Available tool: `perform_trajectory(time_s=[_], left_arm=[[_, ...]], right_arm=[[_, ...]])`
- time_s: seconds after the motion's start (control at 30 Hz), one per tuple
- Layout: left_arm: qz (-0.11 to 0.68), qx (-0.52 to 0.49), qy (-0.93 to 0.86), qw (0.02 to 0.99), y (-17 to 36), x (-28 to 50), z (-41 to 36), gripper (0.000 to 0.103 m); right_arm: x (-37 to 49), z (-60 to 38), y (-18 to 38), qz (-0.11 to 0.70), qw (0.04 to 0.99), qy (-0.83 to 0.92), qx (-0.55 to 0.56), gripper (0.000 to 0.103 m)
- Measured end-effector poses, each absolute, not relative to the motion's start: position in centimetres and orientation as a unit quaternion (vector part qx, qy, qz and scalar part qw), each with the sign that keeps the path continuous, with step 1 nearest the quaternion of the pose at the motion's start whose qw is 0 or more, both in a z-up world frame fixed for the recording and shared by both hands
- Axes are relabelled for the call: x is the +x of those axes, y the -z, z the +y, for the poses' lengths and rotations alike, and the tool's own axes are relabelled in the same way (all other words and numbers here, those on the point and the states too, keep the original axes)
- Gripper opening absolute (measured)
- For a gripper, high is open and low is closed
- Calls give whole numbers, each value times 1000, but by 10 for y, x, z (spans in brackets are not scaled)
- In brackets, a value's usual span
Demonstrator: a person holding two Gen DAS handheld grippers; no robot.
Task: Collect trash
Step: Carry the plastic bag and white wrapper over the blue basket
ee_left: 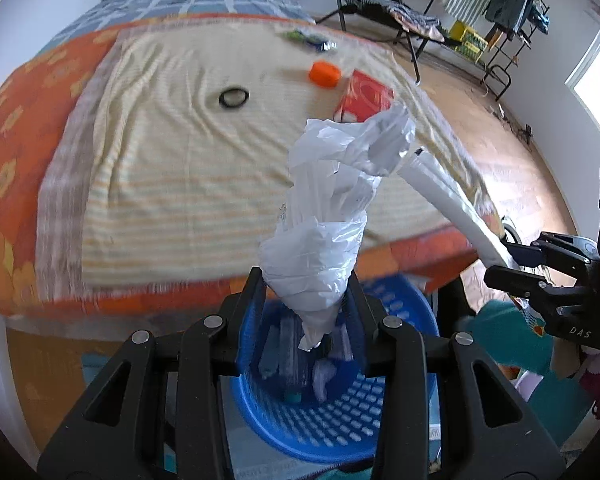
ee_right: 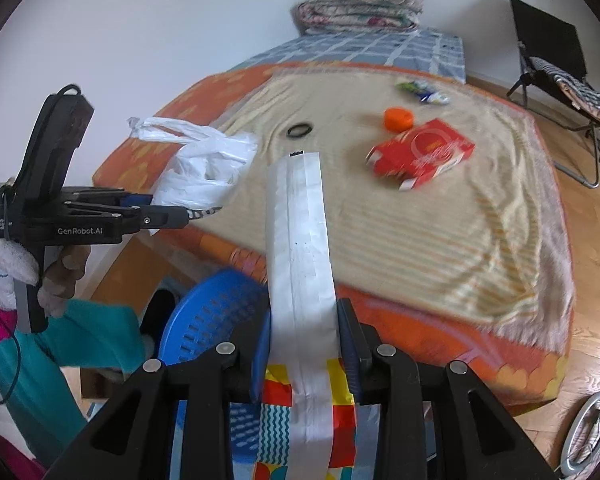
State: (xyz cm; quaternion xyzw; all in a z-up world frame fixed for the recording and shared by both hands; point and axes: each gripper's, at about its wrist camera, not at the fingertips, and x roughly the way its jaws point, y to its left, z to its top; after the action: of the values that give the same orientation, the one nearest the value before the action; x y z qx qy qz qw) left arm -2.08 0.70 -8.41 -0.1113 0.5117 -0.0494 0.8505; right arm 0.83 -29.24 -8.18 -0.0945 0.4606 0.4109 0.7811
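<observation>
I have two claws, and each is clamped on one thing. My left claw pinches a crumpled white bag between its fingers, held upright right over the blue basket. My right claw is closed tight on one long white packet, which sticks out ahead toward the bed.

Four loose things lie on the bed: one red box, one orange cap just behind it, one black ring farther left, and one small wrapper near the far edge, too blurred for me to read.

In the basket I see a few pale scraps, but my fingers and the bag cover most of them, so I cannot count them. From the right wrist view the basket is half hidden behind the packet and my sleeve. The packet's near end runs out of frame below the claw.
</observation>
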Motion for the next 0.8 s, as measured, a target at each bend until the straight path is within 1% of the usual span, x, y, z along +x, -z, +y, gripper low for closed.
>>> perform_trajectory(time_s=[0.27,0.8], left_arm=[[542,-105,63,831,112,-47,-8,38],[590,-106,71,797,153,-80,-22,38]], right_arm=[[-17,-283,107,474,762,-424,-123,32],[-46,-284,146,510,733,-426,-142,32]])
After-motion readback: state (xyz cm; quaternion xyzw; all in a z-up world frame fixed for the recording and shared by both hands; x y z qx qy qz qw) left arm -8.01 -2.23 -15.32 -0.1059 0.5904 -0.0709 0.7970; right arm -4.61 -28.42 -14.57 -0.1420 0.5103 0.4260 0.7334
